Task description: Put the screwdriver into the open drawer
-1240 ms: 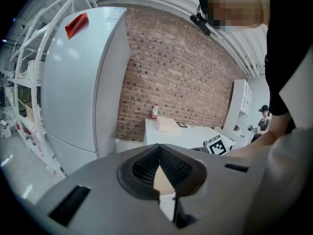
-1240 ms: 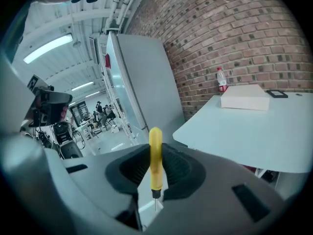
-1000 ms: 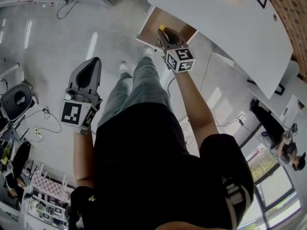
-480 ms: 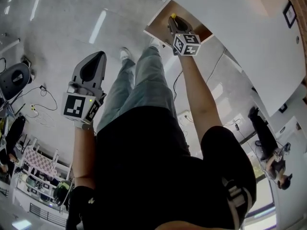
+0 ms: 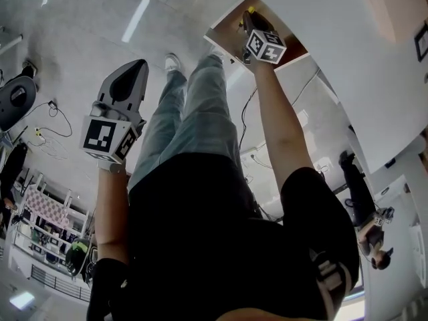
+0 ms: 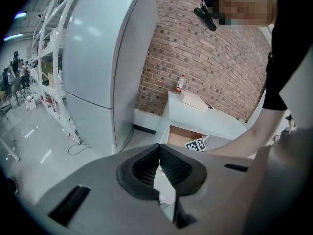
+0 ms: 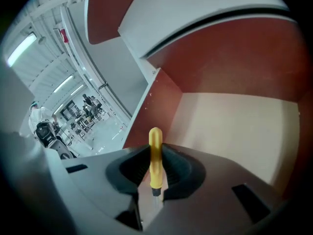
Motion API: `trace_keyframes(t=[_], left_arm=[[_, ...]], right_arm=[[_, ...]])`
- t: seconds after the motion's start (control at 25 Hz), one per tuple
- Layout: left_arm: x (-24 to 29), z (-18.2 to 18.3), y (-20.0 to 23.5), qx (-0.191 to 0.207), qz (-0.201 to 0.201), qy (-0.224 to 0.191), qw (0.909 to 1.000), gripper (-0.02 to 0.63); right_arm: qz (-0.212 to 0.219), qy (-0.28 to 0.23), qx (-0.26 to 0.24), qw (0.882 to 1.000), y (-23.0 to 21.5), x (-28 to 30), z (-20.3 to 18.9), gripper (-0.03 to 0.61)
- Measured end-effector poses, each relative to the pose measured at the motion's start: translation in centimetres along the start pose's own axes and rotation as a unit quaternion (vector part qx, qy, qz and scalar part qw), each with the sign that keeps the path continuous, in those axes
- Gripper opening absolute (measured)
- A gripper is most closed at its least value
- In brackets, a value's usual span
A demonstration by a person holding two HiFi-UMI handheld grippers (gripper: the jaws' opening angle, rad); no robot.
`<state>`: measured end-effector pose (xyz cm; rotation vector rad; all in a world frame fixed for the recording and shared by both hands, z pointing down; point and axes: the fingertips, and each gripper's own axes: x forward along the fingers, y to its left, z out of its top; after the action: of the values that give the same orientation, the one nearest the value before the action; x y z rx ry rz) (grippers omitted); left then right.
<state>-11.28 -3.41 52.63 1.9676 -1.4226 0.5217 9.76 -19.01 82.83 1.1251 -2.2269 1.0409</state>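
A white unit fills the upper right of your head view, and your left gripper view shows it standing against a brick wall. Its open drawer juts out over the grey floor, just ahead of your feet. The drawer has reddish-brown walls and a pale bottom, and your right gripper view looks straight into it.

Your right arm reaches forward, and your right gripper sits at the drawer's mouth, angled downward. Its jaws are clamped on the screwdriver, gripping the yellow handle about halfway along. The rounded end of the handle sticks out past the pads toward the drawer's left wall, and the start of the metal shaft shows behind them. So the screwdriver is in your grip over the inside of the drawer; you cannot tell whether it touches the bottom.

Your left gripper hangs at your left side over the floor, well apart from the drawer. Its jaws are closed together with nothing between them. A small bottle stands on top of the white unit.
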Motion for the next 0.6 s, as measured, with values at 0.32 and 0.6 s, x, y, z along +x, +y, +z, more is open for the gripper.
trace_keyframes(t=[0.32,0.6], left_arm=[[0.3,-1.1,0.8,-0.011,0.011,0.012,0.9998,0.003],[0.4,-1.7,0.8,-0.015,0.009,0.018,0.9997,0.003]], right_arm=[[-0.028,0.014,0.023,0.999,-1.6,1.9,-1.5,0.083],[-0.038,0.021,0.026,0.999,-2.0,2.3,-2.0,0.093]])
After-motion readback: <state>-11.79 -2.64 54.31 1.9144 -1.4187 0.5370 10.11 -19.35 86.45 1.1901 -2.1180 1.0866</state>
